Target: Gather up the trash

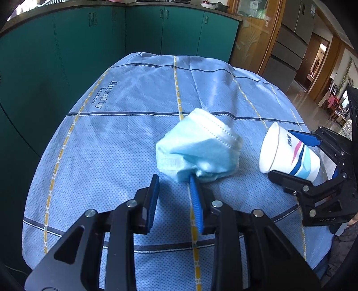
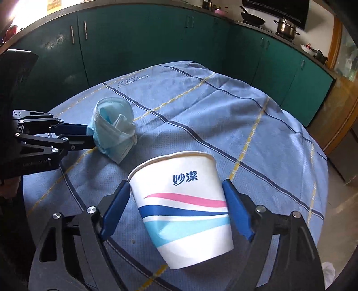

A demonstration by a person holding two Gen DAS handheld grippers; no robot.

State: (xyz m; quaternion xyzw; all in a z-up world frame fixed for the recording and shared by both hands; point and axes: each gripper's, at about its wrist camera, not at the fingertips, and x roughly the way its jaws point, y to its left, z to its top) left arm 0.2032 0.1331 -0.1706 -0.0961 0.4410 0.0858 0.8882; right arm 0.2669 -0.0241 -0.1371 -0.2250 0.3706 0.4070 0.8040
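Dark green cabinets (image 1: 89,44) under a dark worktop line the far side of the kitchen. A grey refrigerator (image 1: 290,44) stands at the far right, and one wok (image 2: 252,20) and one steel pot (image 2: 285,25) sit on the hob. In front stands a single rounded surface, covered by a light blue cloth (image 1: 111,134) crossed by dark and yellow lines.

Two pieces of trash show. One is a white paper cup (image 2: 185,201) with pink and blue waves, near the right side of the surface. It is tilted, with its mouth pointing away. The other is a crumpled blue face mask (image 1: 197,147) toward the middle, left of the cup.

There are two claws. The right claw (image 2: 176,183) stands wide and grips the paper cup, a blue pad against each side. The left claw (image 1: 174,179) is narrowed down on the near edge of the face mask.
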